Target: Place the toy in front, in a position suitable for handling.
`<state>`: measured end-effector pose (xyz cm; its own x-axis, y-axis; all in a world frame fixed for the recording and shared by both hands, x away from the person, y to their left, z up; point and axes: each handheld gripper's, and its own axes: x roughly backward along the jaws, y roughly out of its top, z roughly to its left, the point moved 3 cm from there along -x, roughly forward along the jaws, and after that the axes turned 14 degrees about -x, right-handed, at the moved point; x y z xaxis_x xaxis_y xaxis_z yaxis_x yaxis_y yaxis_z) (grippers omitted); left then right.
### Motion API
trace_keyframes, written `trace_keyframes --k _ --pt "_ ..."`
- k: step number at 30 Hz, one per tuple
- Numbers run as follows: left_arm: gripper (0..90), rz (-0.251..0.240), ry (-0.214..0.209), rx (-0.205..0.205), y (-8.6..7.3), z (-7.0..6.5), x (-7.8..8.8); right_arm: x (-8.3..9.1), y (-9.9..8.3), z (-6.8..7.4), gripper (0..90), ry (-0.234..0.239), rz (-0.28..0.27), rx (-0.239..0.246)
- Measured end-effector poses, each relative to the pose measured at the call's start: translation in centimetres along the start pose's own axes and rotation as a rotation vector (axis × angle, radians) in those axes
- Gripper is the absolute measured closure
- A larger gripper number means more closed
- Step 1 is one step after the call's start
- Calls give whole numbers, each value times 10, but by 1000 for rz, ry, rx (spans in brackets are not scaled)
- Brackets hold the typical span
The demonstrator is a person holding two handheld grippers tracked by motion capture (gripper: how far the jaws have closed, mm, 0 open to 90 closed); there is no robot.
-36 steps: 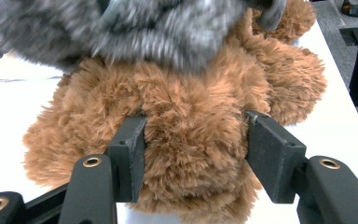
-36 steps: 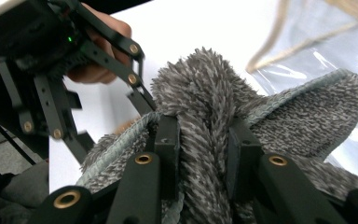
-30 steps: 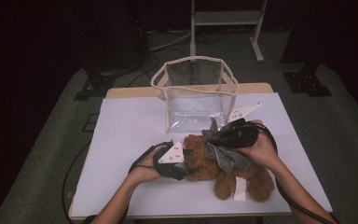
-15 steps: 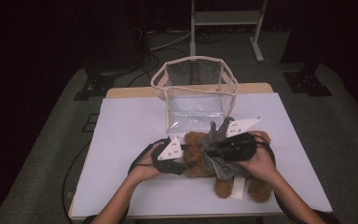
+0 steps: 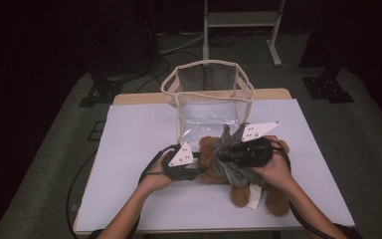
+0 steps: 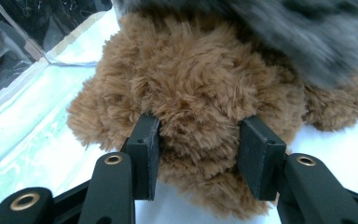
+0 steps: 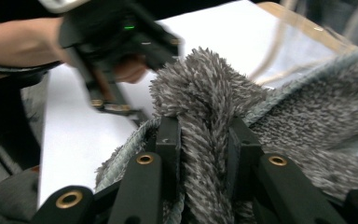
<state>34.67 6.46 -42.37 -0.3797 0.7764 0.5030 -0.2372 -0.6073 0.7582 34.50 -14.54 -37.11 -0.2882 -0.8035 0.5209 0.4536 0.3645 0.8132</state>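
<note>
Fluffy brown plush teddy bear lying on white table, left gripper just clamped on its head, right gripper pinching grey fuzzy knit garment draped over it.

Grey knit garment blurred and cropped above; teddy bear's torso beneath it.
</note>
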Motion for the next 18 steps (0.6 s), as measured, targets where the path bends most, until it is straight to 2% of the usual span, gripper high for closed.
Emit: trace_keyframes --k 2,4,7,11,16,18 --pt "536 4 4 -4 1 1 -2 -7 -3 9 700 9 16 31" --pt "535 3 7 0 0 2 -1 -10 -5 12 700 23 25 37" --pt "535 -5 8 9 0 2 1 -20 -17 20 699 49 61 61" --pt "533 -13 -5 14 0 2 0 -15 -22 17 700 53 59 50" --pt "528 -7 -24 0 1 -1 2 -1 -13 9 699 7 21 34" --pt "522 -4 -37 -10 1 -3 2 8 -3 0 699 -25 1 14"
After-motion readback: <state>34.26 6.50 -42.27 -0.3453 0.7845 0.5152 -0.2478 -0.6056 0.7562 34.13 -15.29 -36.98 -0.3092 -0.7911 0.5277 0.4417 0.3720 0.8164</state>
